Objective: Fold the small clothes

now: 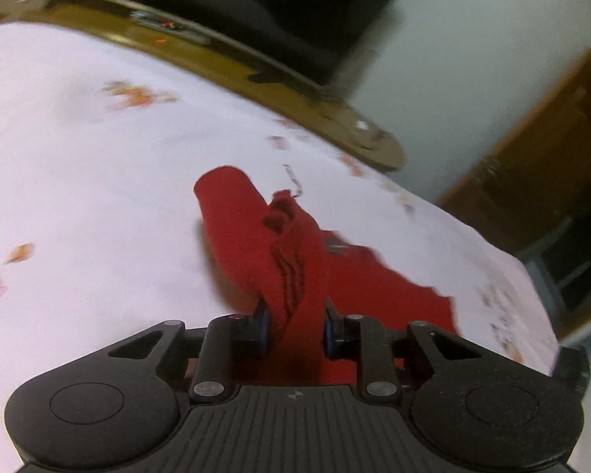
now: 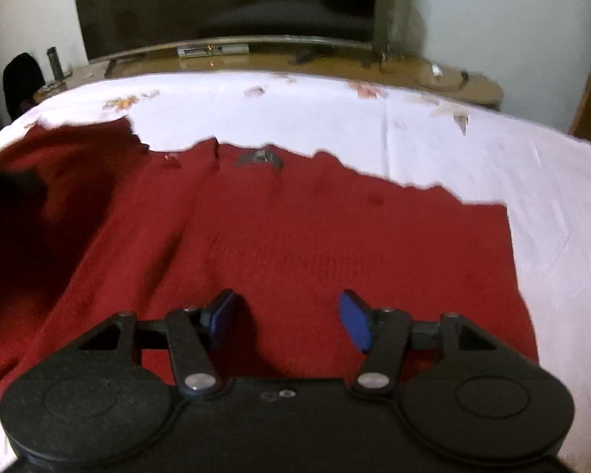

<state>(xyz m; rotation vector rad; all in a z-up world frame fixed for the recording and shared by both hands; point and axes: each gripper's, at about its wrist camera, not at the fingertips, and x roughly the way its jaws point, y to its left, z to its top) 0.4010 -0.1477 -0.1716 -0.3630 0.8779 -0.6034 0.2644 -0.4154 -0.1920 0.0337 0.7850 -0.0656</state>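
Up close, left hand-held gripper (image 1: 295, 319) clamped on red sweater (image 2: 279, 236), right hand-held gripper (image 2: 287, 317) spread apart above it, white floral bedsheet (image 2: 453, 149) beneath.

**A bedroom-like corner with a dark screen on the far wall**

We see a white sheet (image 2: 453, 165) with faded orange flower prints spread across the near surface. Beyond it runs a low brown wooden cabinet (image 2: 374, 67), glossy on top, carrying a silver set-top box (image 2: 212, 49). Above it a large dark television (image 2: 224, 0) stands against a pale wall (image 2: 492, 12). At the far right we make out a brown wooden door (image 1: 539, 149).
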